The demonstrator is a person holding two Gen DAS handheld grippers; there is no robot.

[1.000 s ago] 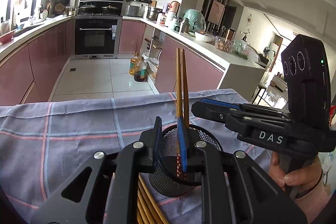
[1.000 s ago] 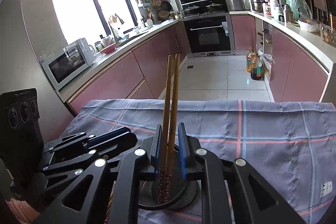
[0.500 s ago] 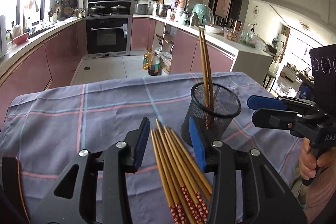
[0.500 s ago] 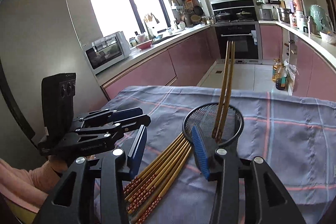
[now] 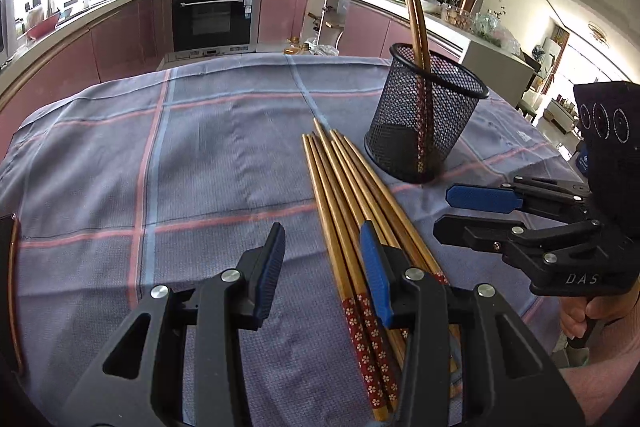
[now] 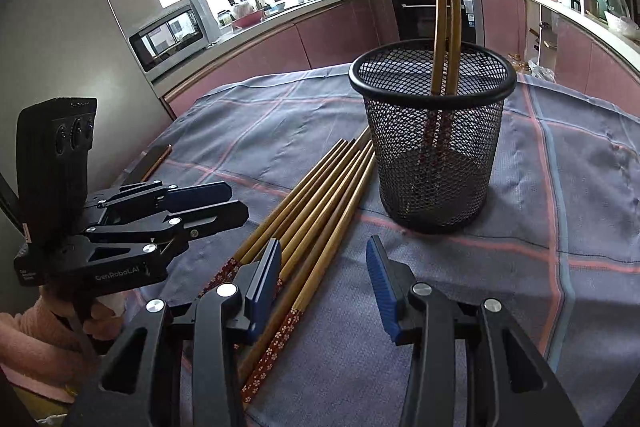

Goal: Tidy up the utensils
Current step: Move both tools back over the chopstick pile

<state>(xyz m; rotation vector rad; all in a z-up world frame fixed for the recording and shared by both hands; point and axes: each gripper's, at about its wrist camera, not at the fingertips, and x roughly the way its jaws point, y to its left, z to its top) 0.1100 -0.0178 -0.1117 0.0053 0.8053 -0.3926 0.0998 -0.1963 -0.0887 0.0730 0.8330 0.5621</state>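
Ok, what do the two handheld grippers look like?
Both grippers, left and right, are matte black linkages with silver bolts, blue ribbed pads lining the jaws, white lettering and a black three-lens box. Pink sleeve behind the left.

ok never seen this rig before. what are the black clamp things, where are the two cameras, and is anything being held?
There is no robot here. A person holds one handheld two-finger tool in each hand, and each tool carries a fisheye camera looking forward along its fingers.

The left wrist view shows the left tool at the bottom, with the right tool at the side. The right wrist view shows the right tool at the bottom, with the left tool at its left.

On the checked tablecloth stands a black mesh cup with two chopsticks upright in it. A bundle of loose chopsticks lies flat beside the cup.

Neither tool holds anything. Both are open. The left tool's fingers sit over the handle ends of the loose chopsticks, not gripping them.
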